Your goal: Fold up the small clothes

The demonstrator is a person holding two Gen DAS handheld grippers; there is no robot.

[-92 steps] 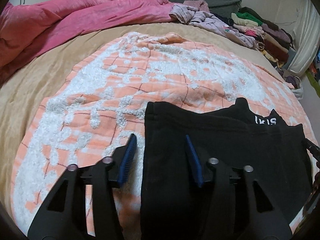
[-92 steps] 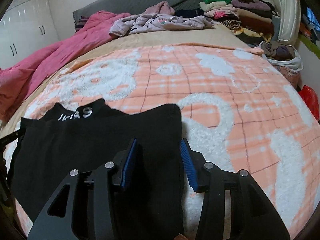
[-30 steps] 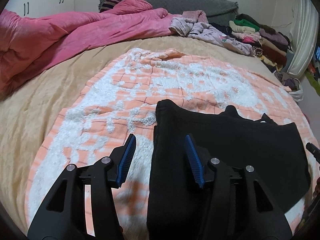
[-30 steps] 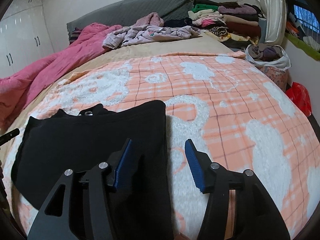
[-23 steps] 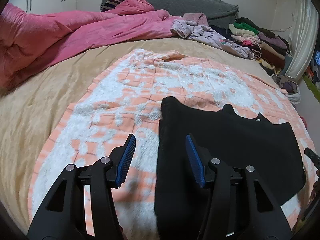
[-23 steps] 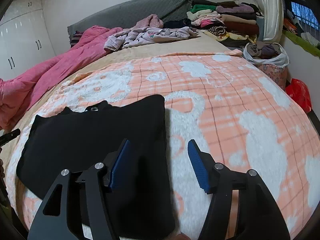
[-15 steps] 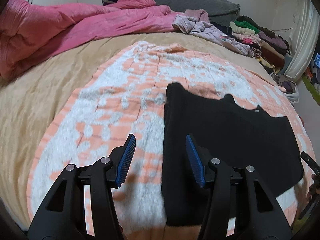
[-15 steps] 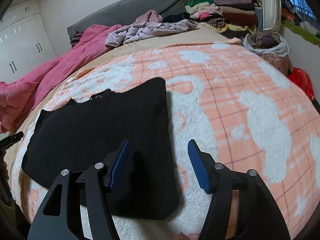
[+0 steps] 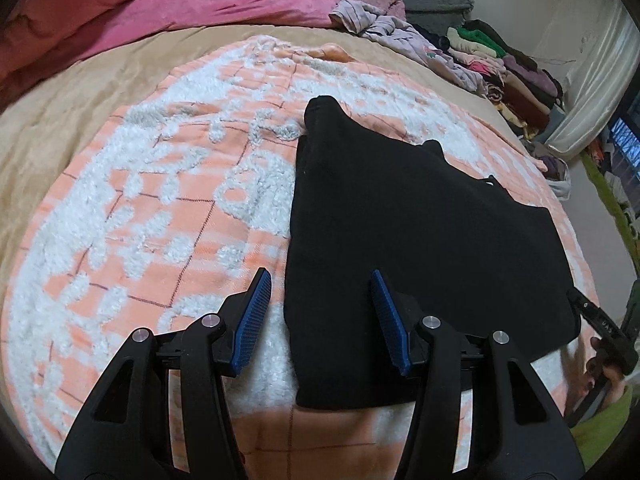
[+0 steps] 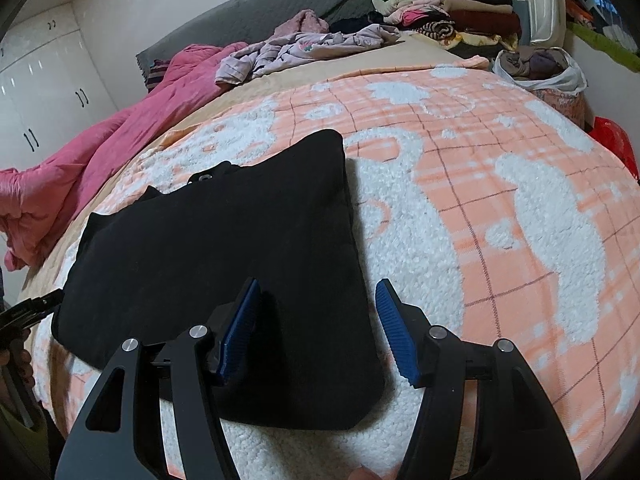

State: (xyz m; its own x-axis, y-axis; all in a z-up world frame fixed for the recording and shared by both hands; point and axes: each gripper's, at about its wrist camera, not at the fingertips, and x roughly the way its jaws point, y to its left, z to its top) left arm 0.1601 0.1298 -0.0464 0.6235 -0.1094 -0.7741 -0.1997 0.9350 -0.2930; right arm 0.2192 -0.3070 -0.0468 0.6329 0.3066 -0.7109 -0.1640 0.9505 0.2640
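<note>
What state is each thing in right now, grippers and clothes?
Left hand-held gripper: open, holding nothing.
Right hand-held gripper: open, holding nothing.
Black garment: folded, lying flat on the blanket.
Blanket: spread flat.
Pink duvet: bunched up.
Clothes stack: folded, piled.

Bedroom. Bed [image 10: 384, 72] with tan sheet, peach-and-white plaid blanket [image 10: 500, 184] on top, pink duvet [image 9: 160, 4] bunched at left. Grey headboard [image 10: 260, 28], white wardrobe doors [image 10: 44, 80], stacked clothes [image 10: 440, 4] by white curtain [image 9: 596, 92].
</note>
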